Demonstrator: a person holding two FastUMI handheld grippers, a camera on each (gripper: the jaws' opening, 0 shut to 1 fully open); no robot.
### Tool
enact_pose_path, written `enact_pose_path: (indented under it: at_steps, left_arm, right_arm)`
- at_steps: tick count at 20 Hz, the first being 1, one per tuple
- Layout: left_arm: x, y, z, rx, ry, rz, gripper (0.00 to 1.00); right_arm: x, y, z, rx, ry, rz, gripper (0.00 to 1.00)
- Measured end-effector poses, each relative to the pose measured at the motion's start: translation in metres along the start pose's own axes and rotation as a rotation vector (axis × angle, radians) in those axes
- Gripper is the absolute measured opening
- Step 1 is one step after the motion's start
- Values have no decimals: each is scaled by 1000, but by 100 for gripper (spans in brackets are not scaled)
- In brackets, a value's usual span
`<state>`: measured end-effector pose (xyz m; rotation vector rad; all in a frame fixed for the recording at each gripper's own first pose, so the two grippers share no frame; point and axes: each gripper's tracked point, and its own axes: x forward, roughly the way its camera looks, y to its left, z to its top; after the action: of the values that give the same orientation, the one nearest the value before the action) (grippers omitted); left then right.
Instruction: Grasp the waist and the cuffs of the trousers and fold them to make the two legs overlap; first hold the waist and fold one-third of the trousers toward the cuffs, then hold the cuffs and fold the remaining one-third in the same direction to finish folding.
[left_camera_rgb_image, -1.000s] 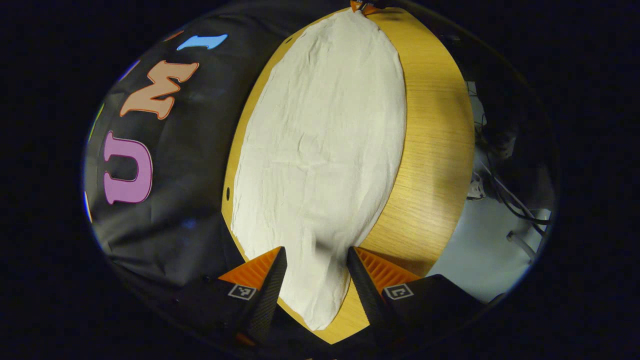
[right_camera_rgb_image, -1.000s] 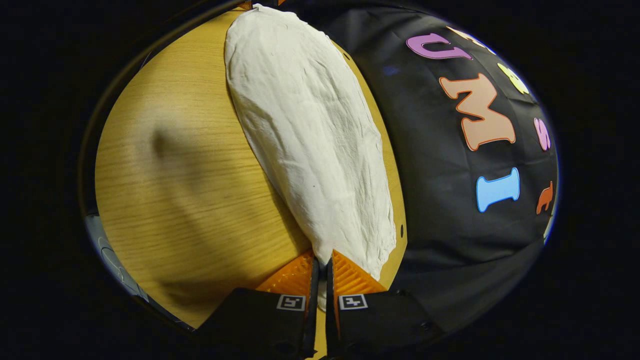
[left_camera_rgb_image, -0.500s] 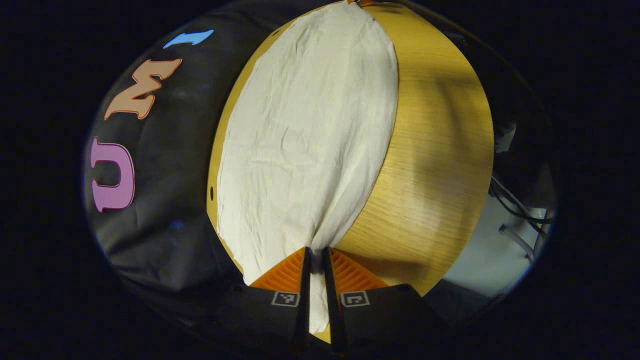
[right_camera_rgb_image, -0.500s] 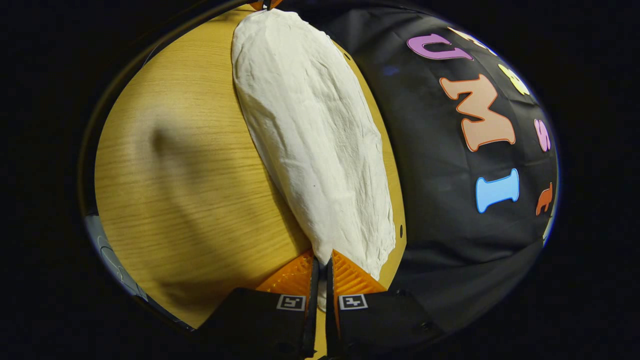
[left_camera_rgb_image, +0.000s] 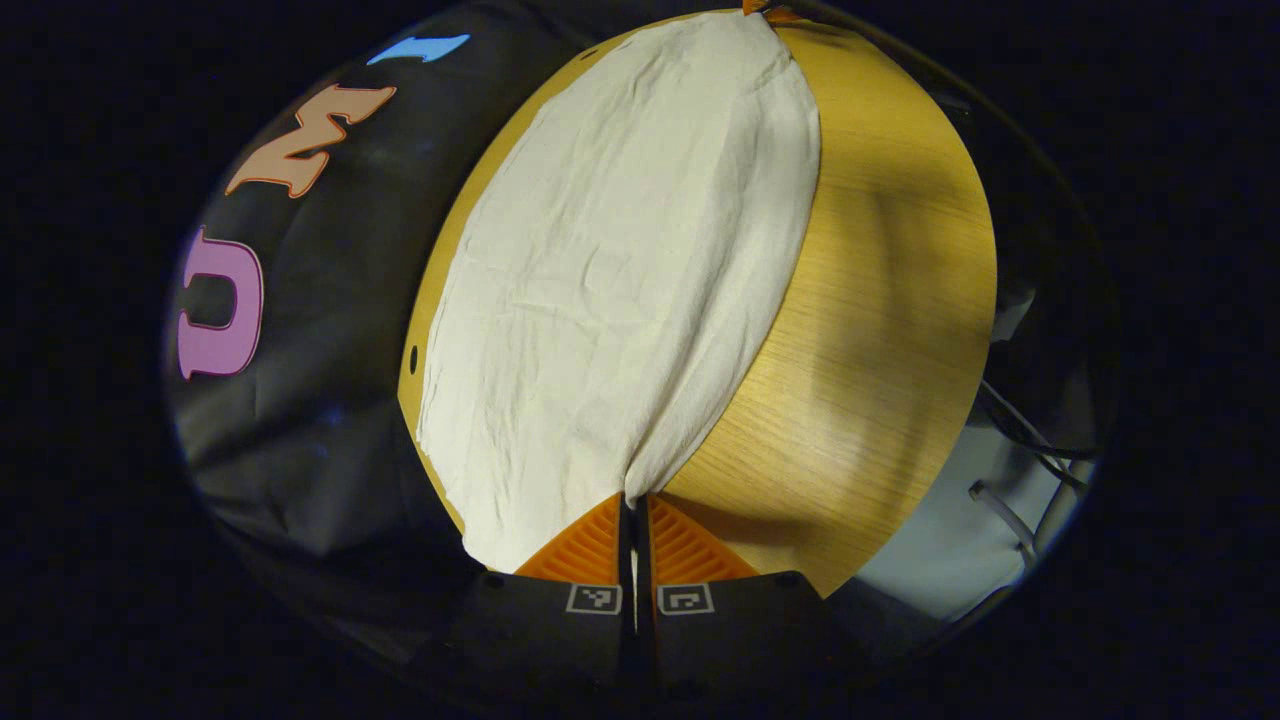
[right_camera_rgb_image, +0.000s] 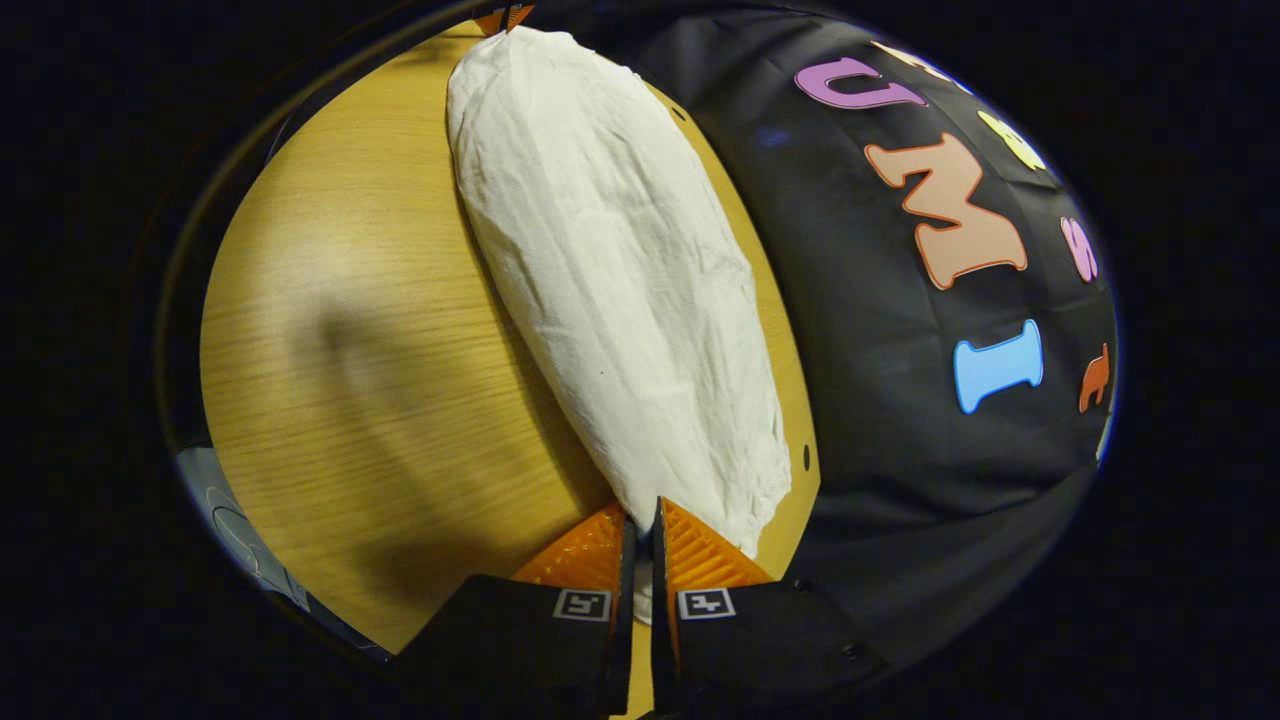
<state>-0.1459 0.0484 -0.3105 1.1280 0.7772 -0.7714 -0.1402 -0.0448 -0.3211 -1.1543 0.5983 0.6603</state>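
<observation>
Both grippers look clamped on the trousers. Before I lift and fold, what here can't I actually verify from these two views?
- Left gripper view: which end, waist or cuffs, the left gripper pinches; the trousers show as plain cloth, no waistband visible.
- Right gripper view: the same for the right gripper; its fingers cover the pinched edge.
- Both views: how many layers sit between the fingers.
- Left gripper view: the table underneath, covered by the cloth.

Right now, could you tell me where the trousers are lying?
The trousers lie stretched along the wooden table beside the black cloth wall, with the left gripper and right gripper pinching opposite ends.
</observation>
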Motion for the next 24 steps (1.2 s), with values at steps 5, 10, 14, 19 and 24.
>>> enact_pose_path:
  at_steps: [5,10,14,19,24]
  left_arm:
    - [-9,33,5,-10,3,68,0]
    - [-14,78,17,-25,16,150,0]
    - [-19,119,29,-46,26,227,0]
    - [-18,165,46,-43,10,285,0]
    - [10,207,54,-63,-53,286,0]
  right_arm:
    - [-4,-41,14,24,-26,-66,13]
    - [-6,-74,27,50,-66,-118,7]
    - [2,-106,35,75,-106,-158,10]
    - [14,-146,46,103,-118,-219,10]
    - [35,-180,64,107,-70,-277,10]
